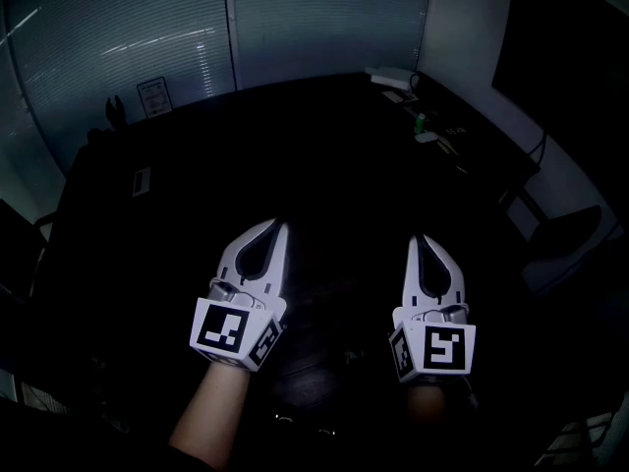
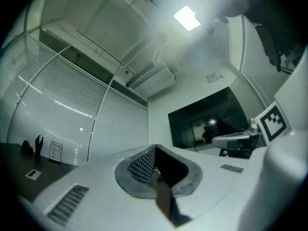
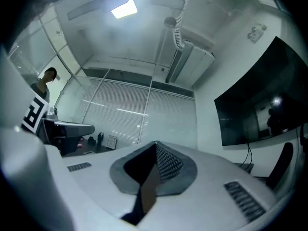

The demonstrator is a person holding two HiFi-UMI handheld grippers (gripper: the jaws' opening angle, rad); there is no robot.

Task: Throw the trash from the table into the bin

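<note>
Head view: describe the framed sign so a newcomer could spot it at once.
Start at the blinds behind the dark table. At the table's far left edge, against them, stands the framed sign. It is upright and pale, unlike the small dark objects beside it and the white card lying flat nearer.

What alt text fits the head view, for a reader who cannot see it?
Two white handheld grippers, the left gripper and the right gripper, are held side by side over a dark table in a dim room, both with jaws shut and empty. Blinds cover the far wall.
</note>
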